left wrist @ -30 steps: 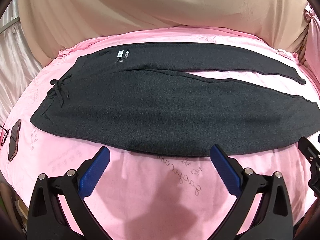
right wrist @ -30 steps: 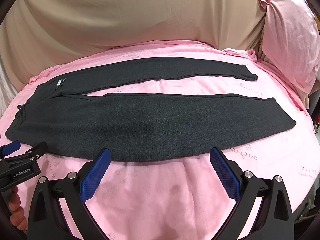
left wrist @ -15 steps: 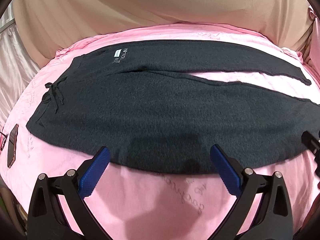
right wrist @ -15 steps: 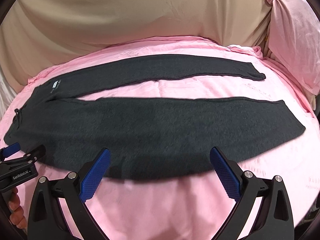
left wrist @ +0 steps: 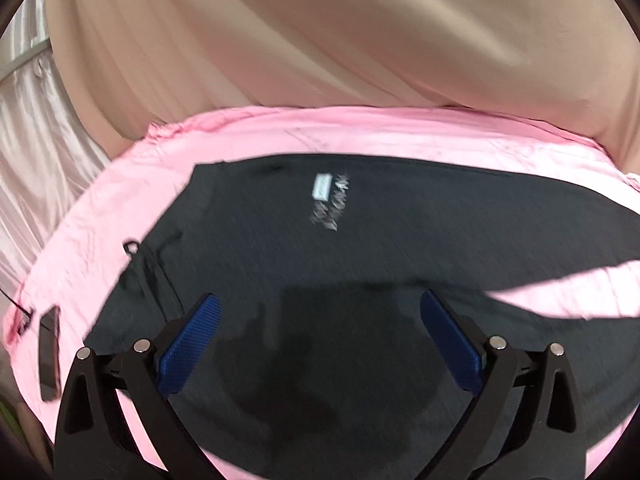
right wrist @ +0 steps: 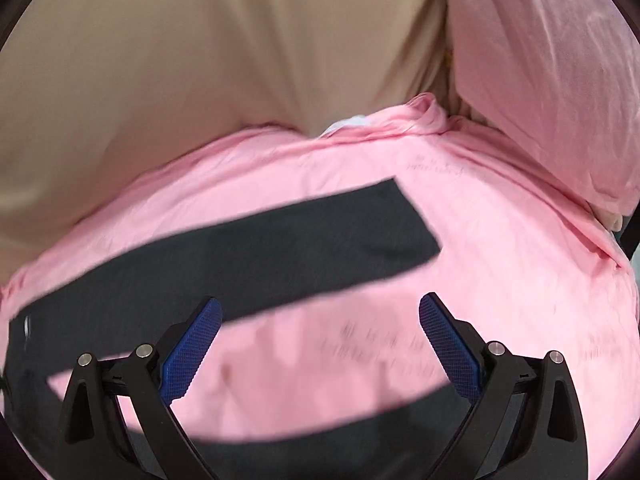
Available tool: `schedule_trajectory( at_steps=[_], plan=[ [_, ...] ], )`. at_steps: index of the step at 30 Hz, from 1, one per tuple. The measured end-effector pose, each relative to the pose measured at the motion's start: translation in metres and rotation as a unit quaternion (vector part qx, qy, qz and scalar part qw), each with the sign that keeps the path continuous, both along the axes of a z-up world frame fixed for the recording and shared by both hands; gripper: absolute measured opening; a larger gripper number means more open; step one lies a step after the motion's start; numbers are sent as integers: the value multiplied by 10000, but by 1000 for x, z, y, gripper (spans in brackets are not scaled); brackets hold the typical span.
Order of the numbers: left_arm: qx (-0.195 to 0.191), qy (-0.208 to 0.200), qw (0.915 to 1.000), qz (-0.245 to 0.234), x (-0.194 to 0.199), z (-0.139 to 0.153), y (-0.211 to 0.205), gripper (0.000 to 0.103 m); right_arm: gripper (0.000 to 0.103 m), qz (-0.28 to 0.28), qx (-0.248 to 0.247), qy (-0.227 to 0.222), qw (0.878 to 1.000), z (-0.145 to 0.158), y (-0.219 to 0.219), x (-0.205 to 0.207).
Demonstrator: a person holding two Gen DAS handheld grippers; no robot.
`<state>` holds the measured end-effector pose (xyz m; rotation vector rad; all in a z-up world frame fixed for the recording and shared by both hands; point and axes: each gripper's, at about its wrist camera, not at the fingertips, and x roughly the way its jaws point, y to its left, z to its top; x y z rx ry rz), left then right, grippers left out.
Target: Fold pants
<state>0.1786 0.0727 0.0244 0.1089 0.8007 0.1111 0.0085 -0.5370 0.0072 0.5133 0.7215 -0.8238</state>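
Dark grey pants (left wrist: 360,248) lie flat on the pink sheet, waist to the left with a drawstring (left wrist: 148,268) and a white label (left wrist: 322,186). My left gripper (left wrist: 320,340) is open and empty, low over the waist and seat area. In the right wrist view the far leg (right wrist: 280,240) ends in a cuff at centre, and the near leg (right wrist: 320,432) runs below. My right gripper (right wrist: 320,344) is open and empty, over the pink gap between the two legs. Both views are blurred by motion.
The pink sheet (right wrist: 500,248) covers a bed. A beige drape (left wrist: 320,40) hangs behind it. A pink pillow (right wrist: 560,60) stands at the far right. A dark phone-like object (left wrist: 50,352) lies near the bed's left edge.
Both grippers have moved forward and down over the pants. The left one now hovers over the waist and seat, the right one over the gap between the legs. Both stayed open.
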Motion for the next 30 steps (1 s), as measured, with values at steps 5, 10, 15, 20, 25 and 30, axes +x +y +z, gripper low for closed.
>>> schedule_trajectory(
  at_steps=[5,10,15,20,25,30],
  plan=[
    [52,-23,9999,-95,59,7,18,98,97,-161,22,354,9992,-11,-75,38],
    [-213,301,9991,200,156,4,84,98,96,262,189,658,9973,-40,-115,66],
    [-229,766,9959,431,243,-20,160,98,96,683,376,747,9942,-61,-123,83],
    [-751,1315,9852,806,281,-60,198,98,66,871,320,874,9918,-69,-119,94],
    [-893,1185,9860,763,279,-65,201,88,12,1144,449,781,9893,-66,-104,104],
    [-1130,1205,9831,788,267,-53,215,41,8,1125,231,854,9897,-61,-87,110]
  ],
)
